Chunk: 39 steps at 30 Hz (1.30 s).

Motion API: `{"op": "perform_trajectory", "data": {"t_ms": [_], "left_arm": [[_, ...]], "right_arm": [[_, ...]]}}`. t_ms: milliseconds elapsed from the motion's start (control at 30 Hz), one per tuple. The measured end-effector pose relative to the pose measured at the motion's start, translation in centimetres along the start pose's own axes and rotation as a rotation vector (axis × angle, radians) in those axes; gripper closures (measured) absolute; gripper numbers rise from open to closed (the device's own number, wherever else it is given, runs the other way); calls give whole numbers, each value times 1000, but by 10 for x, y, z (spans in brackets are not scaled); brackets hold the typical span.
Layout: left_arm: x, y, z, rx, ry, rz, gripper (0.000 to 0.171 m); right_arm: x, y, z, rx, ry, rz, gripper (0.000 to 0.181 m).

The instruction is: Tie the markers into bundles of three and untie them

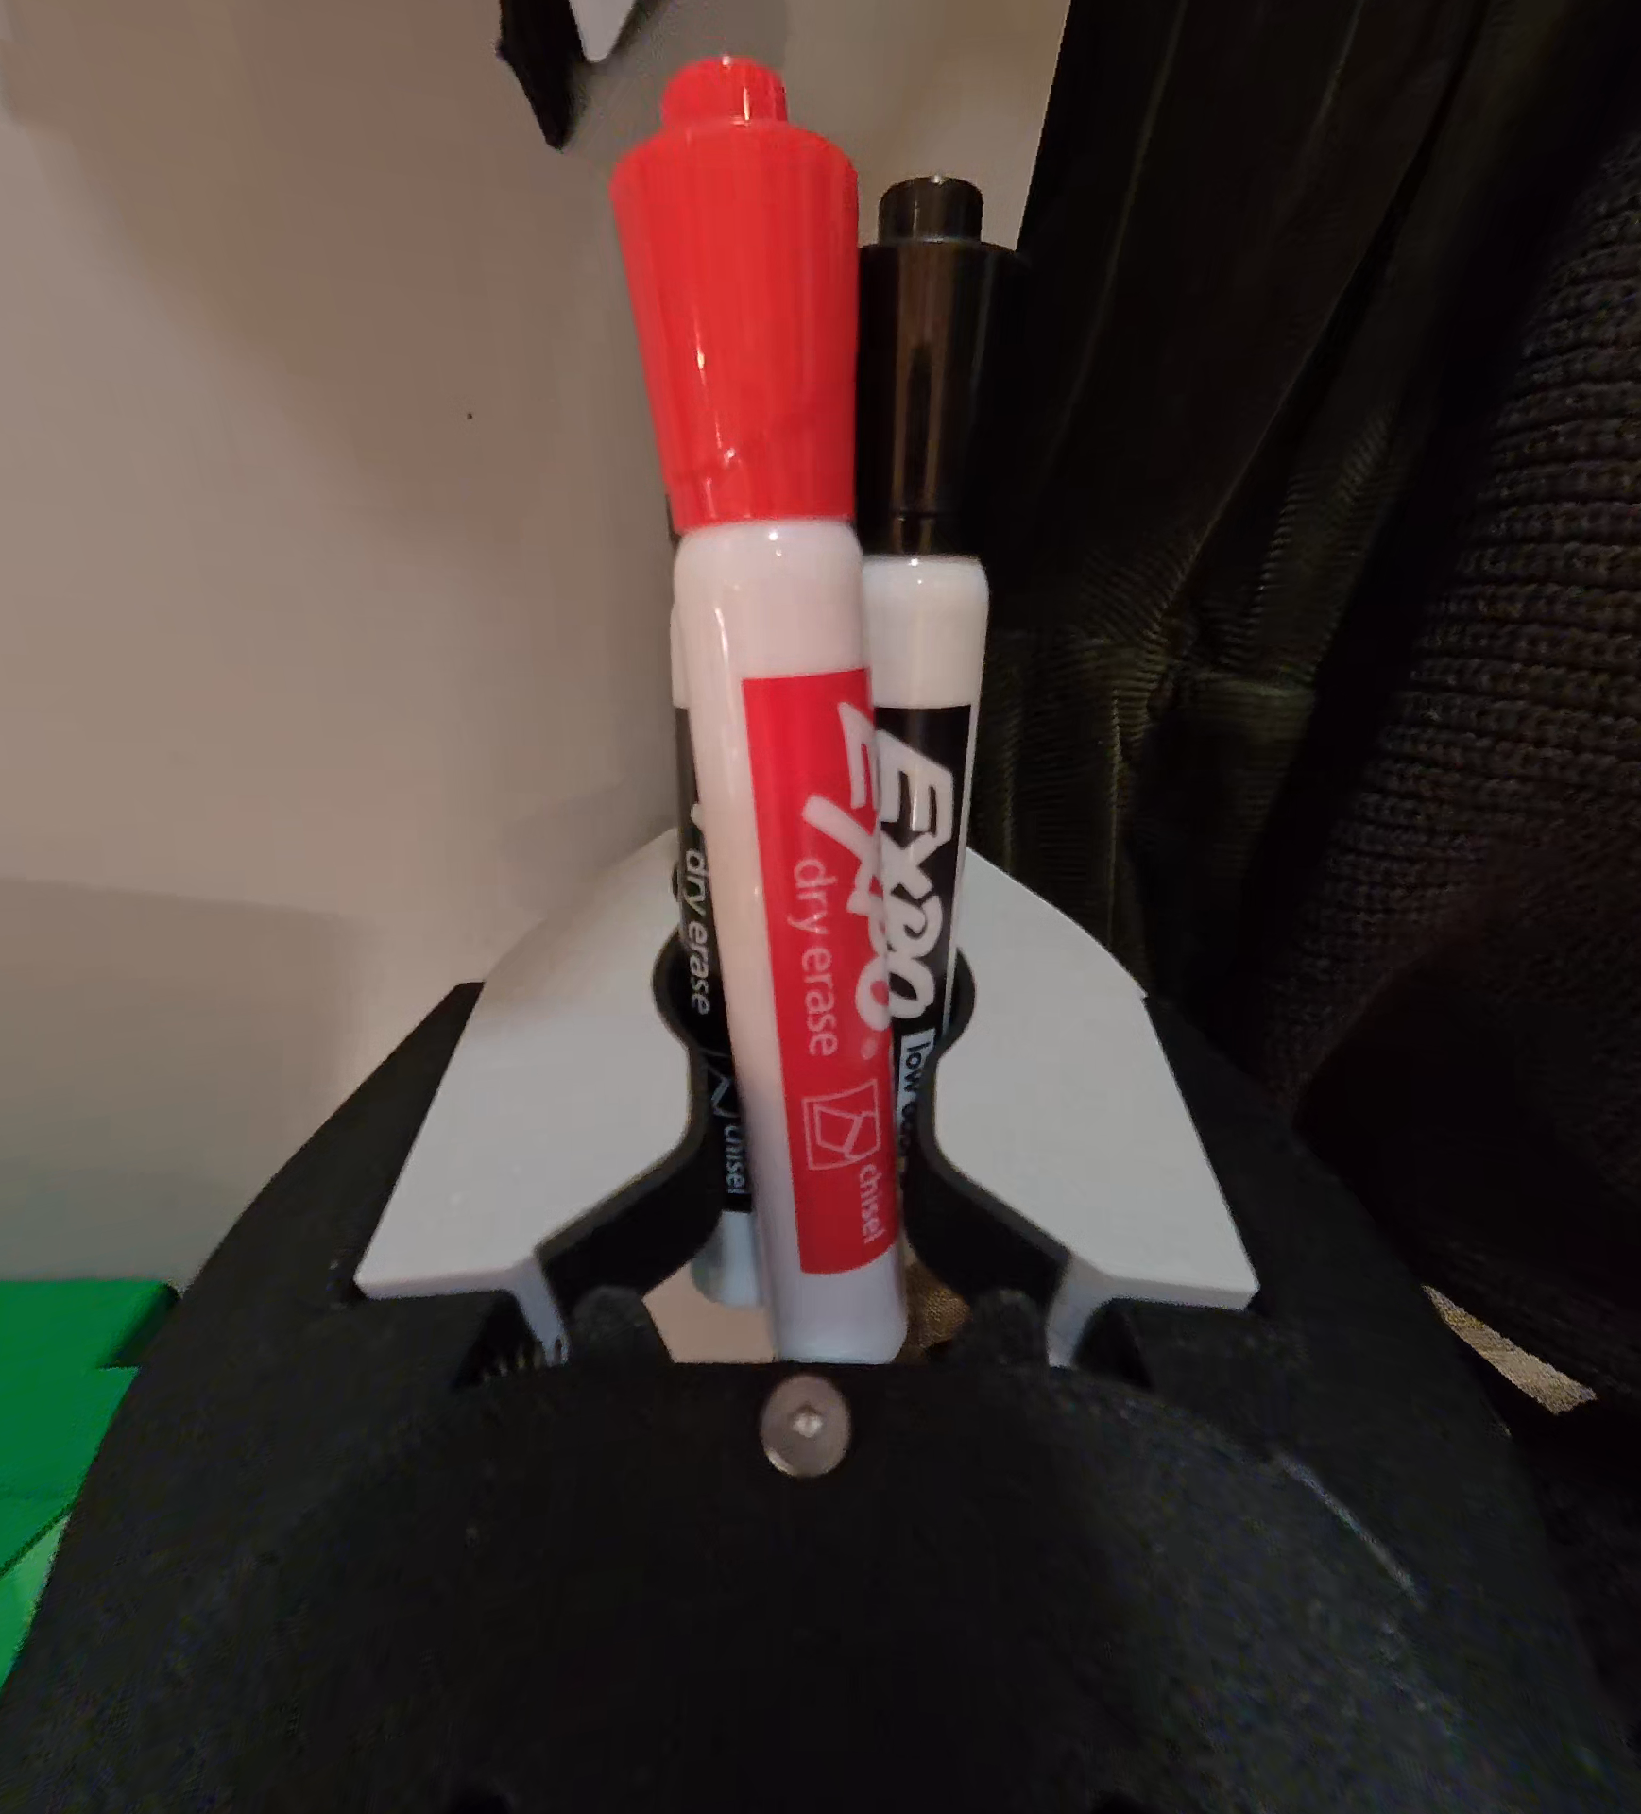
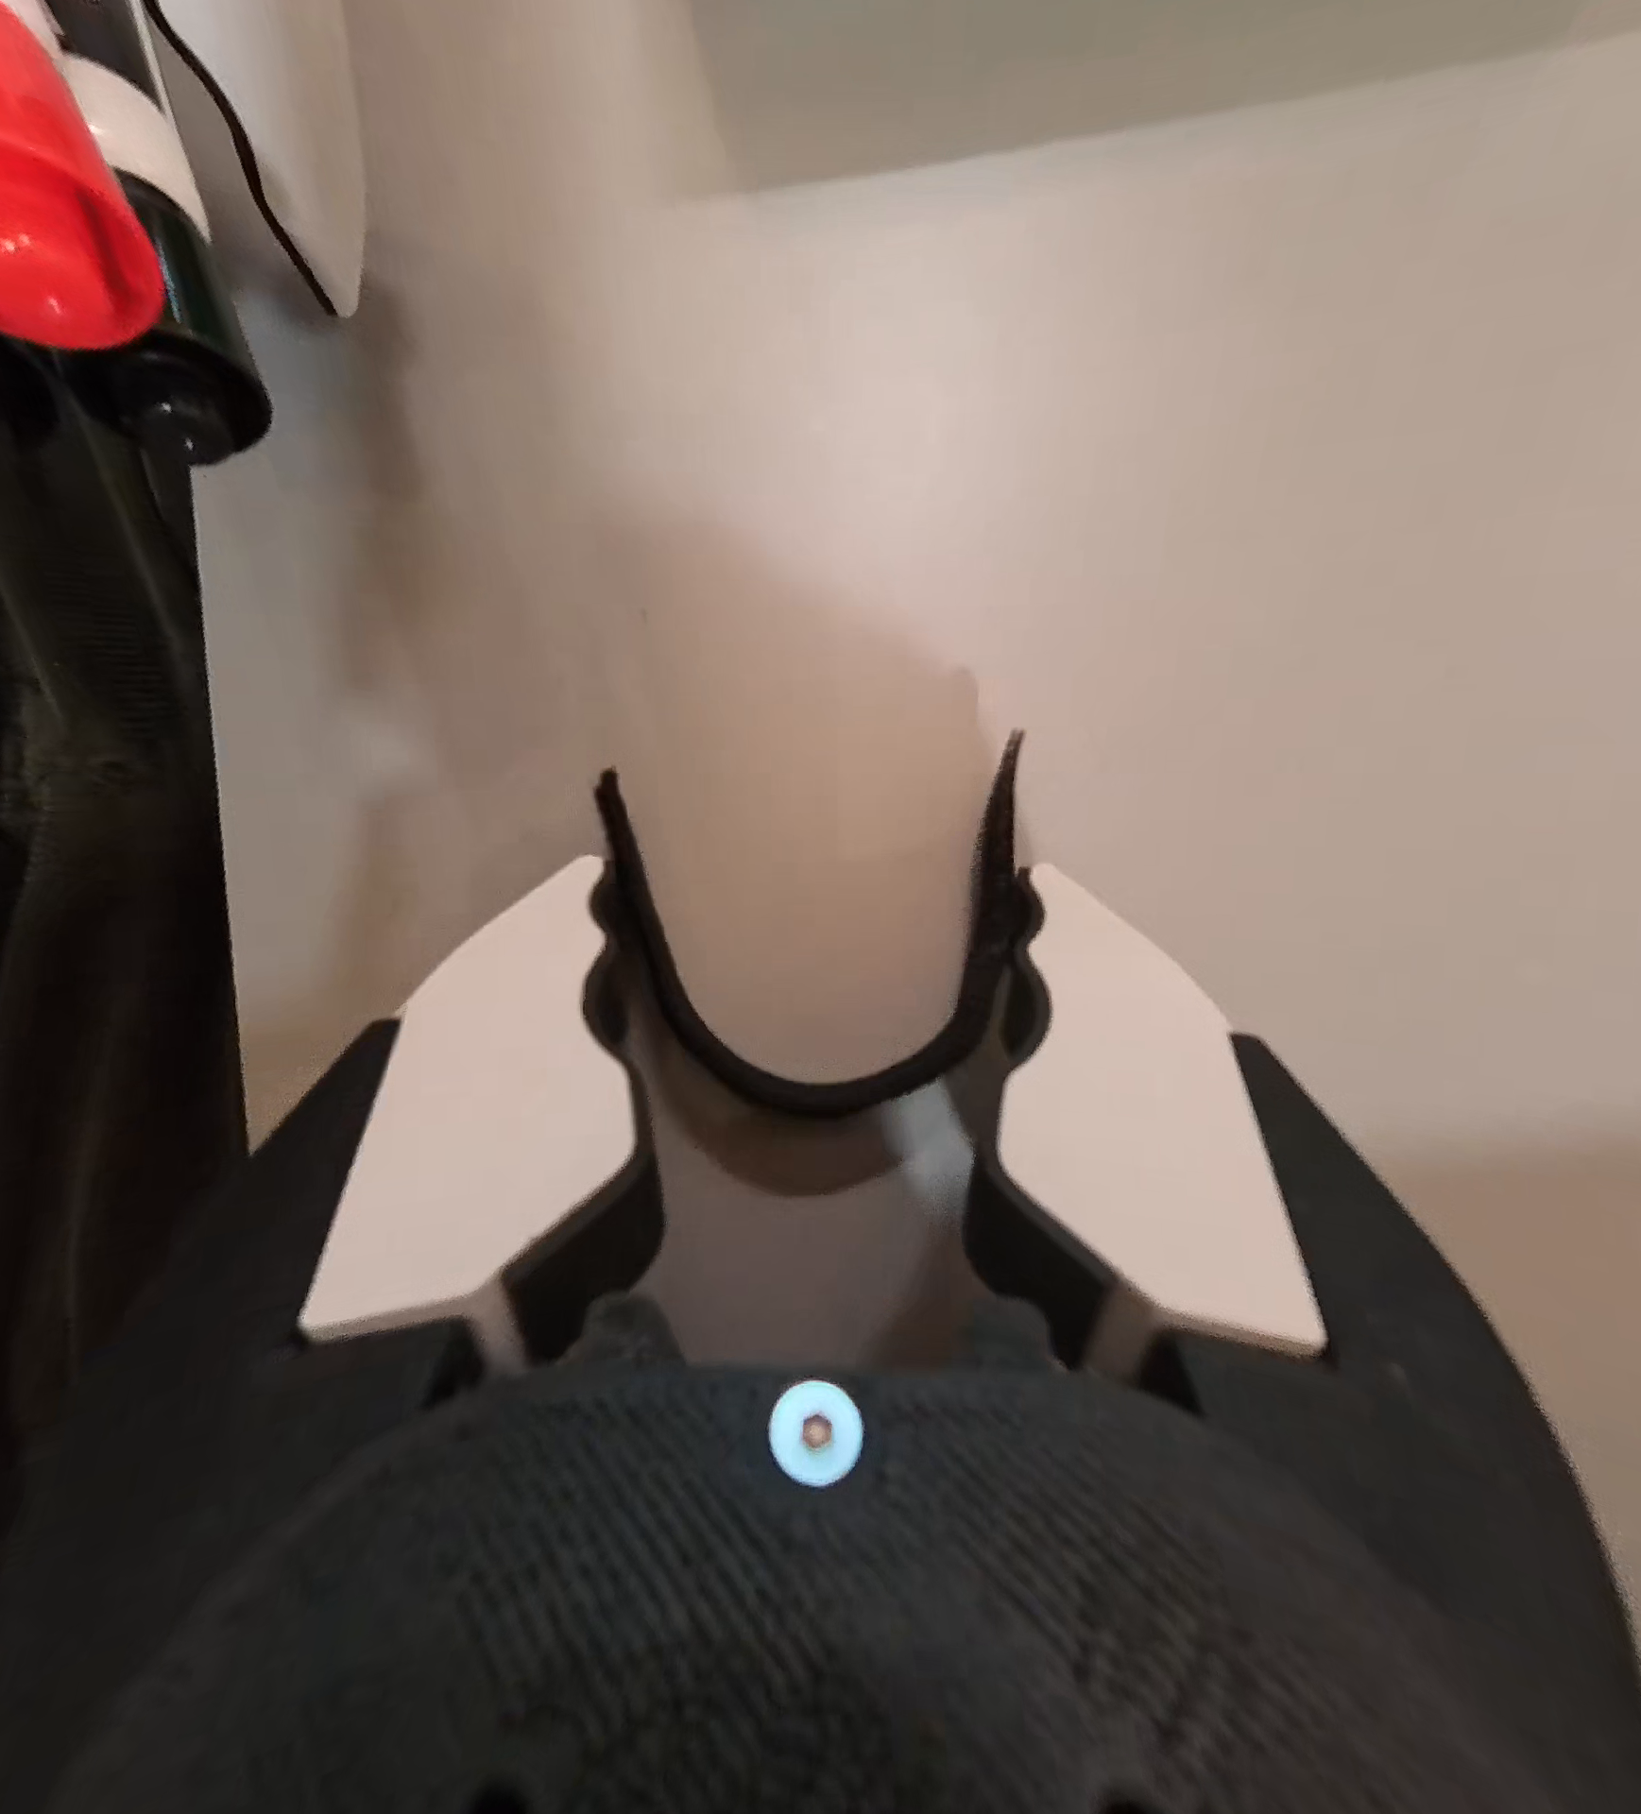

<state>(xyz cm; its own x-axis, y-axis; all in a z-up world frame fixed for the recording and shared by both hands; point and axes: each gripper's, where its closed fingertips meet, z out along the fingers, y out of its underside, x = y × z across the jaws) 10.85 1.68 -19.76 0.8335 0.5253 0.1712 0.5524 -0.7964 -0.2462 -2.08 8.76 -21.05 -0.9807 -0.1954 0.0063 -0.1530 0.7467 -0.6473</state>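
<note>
My left gripper [image 1: 811, 883] is shut on a bundle of dry-erase markers that stand upright between its grey fingers [image 1: 561, 1060]. A red-capped marker [image 1: 747, 491] is in front. A black-capped marker [image 1: 934, 393] is beside it on the right, and a third with a black label [image 1: 693, 883] is mostly hidden behind. My right gripper [image 2: 816, 883] is open, with a thin black elastic band [image 2: 816, 1099] stretched between its two fingers and sagging in a U. The markers' red cap [image 2: 21, 226] and black caps [image 2: 178, 412] show at the upper left of the right wrist view.
A plain beige wall [image 1: 257, 491] is behind both grippers. Dark cloth [image 1: 1238, 491] and a black knit fabric [image 1: 1533, 883] fill the right of the left wrist view. A green object [image 1: 11, 1423] sits at lower left. A white object with a black cord [image 2: 306, 147] hangs on the wall.
</note>
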Motion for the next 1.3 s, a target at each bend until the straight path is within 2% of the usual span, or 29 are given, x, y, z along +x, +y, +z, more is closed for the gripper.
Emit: {"op": "perform_trajectory", "data": {"t_ms": [100, 200, 333, 533, 700, 900, 1133, 1300], "left_arm": [[1, 0, -1, -1, 0, 1, 128], [1, 0, -1, -1, 1, 1, 128], [-1, 1, -2, 10, 6, -13, 128], [-8, 6, -9, 41, 4, -47, 128], [-10, 8, -13, 52, -1, -57, 127], [-12, 12, -14, 56, -2, -75, 127], [-16, 17, -13, 50, 2, -97, 127], [-17, 20, -13, 43, 5, -110, 127]], "right_arm": [[-1, 4, -3, -10, 12, 13, 108], [-2, 7, -8, -19, 14, 33, 123], [-17, -14, -14, 133, -77, 103, 124], [-31, -73, -43, 469, -159, 138, 132], [-47, -84, -40, 491, -220, 137, 136], [-55, -80, -32, 442, -267, 147, 129], [-27, -54, -24, 177, -52, 133, 126], [-19, -43, 1, -86, 46, 92, 101]]}}
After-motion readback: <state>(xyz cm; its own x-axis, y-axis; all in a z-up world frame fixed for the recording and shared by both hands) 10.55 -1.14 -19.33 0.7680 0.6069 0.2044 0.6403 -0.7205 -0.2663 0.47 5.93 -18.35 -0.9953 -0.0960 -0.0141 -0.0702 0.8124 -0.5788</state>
